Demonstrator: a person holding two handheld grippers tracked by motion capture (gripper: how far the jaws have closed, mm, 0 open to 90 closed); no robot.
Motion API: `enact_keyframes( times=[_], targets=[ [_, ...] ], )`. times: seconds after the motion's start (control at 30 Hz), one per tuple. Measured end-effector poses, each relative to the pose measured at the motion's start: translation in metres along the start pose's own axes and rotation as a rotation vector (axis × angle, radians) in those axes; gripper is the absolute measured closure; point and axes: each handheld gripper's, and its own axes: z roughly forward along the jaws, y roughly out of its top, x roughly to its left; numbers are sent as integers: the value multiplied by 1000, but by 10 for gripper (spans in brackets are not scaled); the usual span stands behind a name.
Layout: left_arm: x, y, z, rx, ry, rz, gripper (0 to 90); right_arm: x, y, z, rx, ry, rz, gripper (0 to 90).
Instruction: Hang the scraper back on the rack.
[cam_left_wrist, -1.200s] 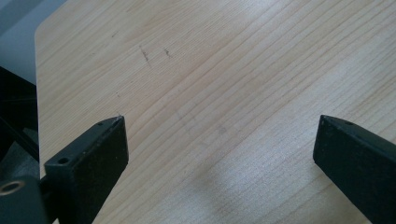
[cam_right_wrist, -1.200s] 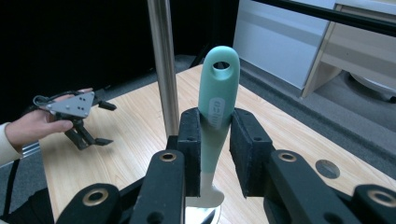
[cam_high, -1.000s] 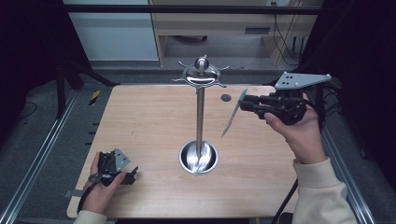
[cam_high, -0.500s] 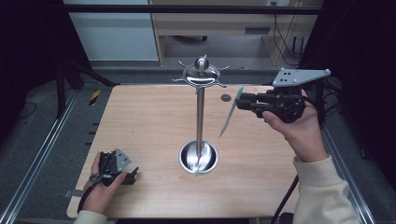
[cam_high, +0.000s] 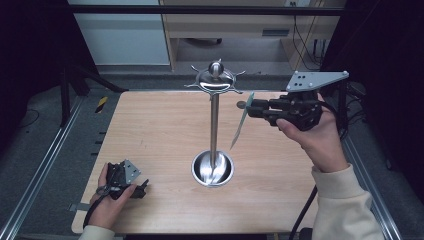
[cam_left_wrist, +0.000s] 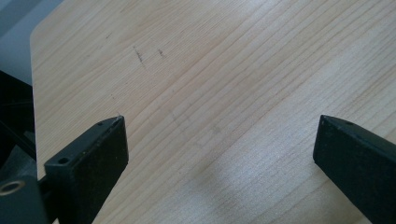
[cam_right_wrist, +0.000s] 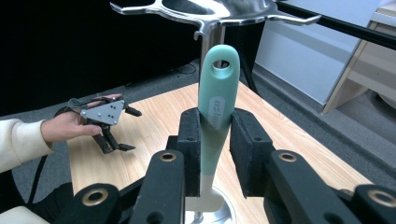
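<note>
Right gripper (cam_high: 248, 106) raised beside the steel stand (cam_high: 214, 120) — fingers clamping a mint-green utensil (cam_right_wrist: 214, 107); left gripper (cam_left_wrist: 219, 140) on the table (cam_high: 150, 130), fingers wide.

Light wooden table (cam_high: 155, 135). A steel utensil stand (cam_high: 213, 167) rests on it, right of centre; a small dark round object (cam_high: 240, 105) lies beyond the stand.

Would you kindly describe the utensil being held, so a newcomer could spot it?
On the pale wooden table stands a tall chrome hook stand. Beside its top, the right gripper clamps a mint-green plastic-handled utensil. Its handle end has an oval hanging hole.
</note>
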Motion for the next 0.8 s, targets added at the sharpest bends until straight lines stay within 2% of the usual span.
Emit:
enact_keyframes(
  times=[0.8],
  targets=[
    [-1,0,0,3,-4,6,30,7,10,4,13,2,-9,742]
  ],
)
